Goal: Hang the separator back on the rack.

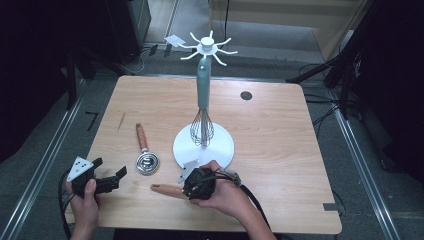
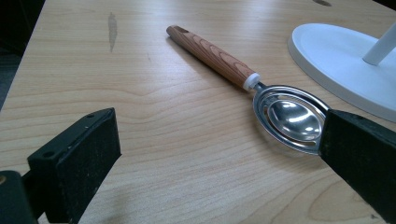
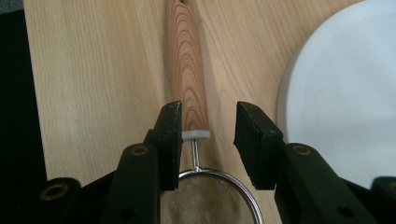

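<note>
Worktop (image 1: 280, 130) of pale wood carries everything we see, and we take the white utensil stand (image 1: 203, 145) as our landmark. Its round base sits near the middle, and a teal-handled whisk (image 1: 202, 100) hangs from a hook at its top, wires down over the base.

Our right gripper (image 1: 192, 184) sits just in front of the stand's base, on the person's side. In the right gripper view its jaws are spread, one on each side of a wooden-handled mesh strainer (image 3: 189, 84), right where the wooden handle meets the white collar and thin wire neck. The left jaw looks to be touching the handle, while the right jaw stands apart from it, so nothing is pinched. The strainer lies flat, its handle pointing away to the left of the stand's base in the high view.

Our left gripper (image 1: 107, 175) rests well to the left of the stand, near the worktop's front edge, jaws spread wide and empty. Between it and the stand lies a wooden-handled egg separator (image 2: 261, 93), its steel bowl just beside the base.
</note>
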Tool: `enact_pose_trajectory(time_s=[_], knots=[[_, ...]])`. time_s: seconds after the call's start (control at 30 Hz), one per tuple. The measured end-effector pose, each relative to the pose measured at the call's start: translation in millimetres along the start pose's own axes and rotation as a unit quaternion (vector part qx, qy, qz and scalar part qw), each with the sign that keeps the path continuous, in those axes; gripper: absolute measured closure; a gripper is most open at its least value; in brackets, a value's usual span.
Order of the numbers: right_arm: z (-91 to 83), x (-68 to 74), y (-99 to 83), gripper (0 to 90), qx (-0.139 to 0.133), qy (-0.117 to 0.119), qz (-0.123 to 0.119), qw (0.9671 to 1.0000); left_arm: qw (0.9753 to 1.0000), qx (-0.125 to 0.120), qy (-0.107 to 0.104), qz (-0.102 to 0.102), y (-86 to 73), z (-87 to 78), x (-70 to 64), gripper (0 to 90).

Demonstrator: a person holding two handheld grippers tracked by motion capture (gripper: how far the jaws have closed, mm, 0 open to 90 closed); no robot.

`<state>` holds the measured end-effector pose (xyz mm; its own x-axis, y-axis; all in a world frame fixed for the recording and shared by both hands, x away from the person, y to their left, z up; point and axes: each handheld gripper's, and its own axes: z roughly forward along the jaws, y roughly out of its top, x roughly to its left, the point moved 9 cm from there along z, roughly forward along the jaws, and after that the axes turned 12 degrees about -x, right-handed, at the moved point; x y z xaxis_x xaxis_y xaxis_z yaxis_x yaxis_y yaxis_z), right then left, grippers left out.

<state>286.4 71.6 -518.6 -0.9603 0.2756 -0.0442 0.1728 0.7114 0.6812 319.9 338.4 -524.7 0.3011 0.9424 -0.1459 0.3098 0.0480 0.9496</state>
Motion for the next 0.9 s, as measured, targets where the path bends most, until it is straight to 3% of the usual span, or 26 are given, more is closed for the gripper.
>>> enact_pose_trajectory(time_s=[0.03, 0.23, 0.3, 0.33, 0.4, 0.5, 0.53, 0.63, 0.7, 0.73, 0.77, 0.87, 0.9], knots=[[2.0, -0.4, 0.4, 64.3, -0.001, 0.002, -0.005, 1.0000, 1.0000, 0.000, 0.000, 0.000, 0.0, 0.1, 0.0, 0.0], [10.8, 3.2, -2.5, 66.1, 0.024, 0.021, 0.020, 0.9993, 1.0000, 0.002, 0.000, 0.002, -0.3, 0.4, 0.0, 0.0], [13.1, 3.0, -2.9, 67.1, 0.024, 0.026, 0.020, 0.9992, 1.0000, 0.002, 0.000, 0.001, -0.2, 0.2, 0.0, 0.0], [16.7, -0.7, -1.2, 67.5, 0.011, 0.033, -0.005, 0.9994, 1.0000, 0.001, 0.000, 0.001, -0.1, 0.1, 0.0, 0.0], [18.1, -1.3, -2.2, 67.6, 0.015, 0.035, -0.002, 0.9993, 1.0000, 0.002, 0.000, 0.001, -0.2, 0.2, 0.0, 0.0], [19.9, -0.7, -5.1, 67.8, 0.025, 0.040, 0.011, 0.9988, 1.0000, 0.002, -0.001, 0.001, -0.2, 0.2, -0.1, 0.0], [17.4, 3.8, -8.4, 67.8, 0.046, 0.034, 0.043, 0.9974, 1.0000, 0.002, 0.000, 0.001, -0.2, 0.2, 0.0, 0.0], [20.4, 5.4, -10.6, 67.9, 0.051, 0.036, 0.049, 0.9969, 1.0000, 0.002, -0.001, 0.000, -0.2, 0.1, -0.1, 0.0], [22.8, 5.4, -11.8, 69.5, 0.051, 0.041, 0.044, 0.9969, 1.0000, 0.002, -0.001, 0.000, -0.2, 0.1, 0.1, 0.0], [27.9, 1.8, -10.3, 70.1, 0.033, 0.049, 0.013, 0.9981, 1.0000, 0.002, -0.001, 0.000, -0.2, 0.2, 0.1, 0.0], [25.3, 5.9, -12.3, 70.4, 0.048, 0.044, 0.041, 0.9971, 1.0000, 0.002, -0.001, 0.000, -0.2, 0.1, 0.1, 0.0], [24.3, 12.1, -12.6, 71.1, 0.053, 0.043, 0.058, 0.9959, 1.0000, 0.001, -0.001, -0.001, -0.1, 0.2, 0.1, 0.0], [27.9, 8.7, -10.0, 71.3, 0.033, 0.045, 0.021, 0.9982, 1.0000, 0.001, -0.001, -0.001, -0.1, 0.2, 0.1, 0.0]])
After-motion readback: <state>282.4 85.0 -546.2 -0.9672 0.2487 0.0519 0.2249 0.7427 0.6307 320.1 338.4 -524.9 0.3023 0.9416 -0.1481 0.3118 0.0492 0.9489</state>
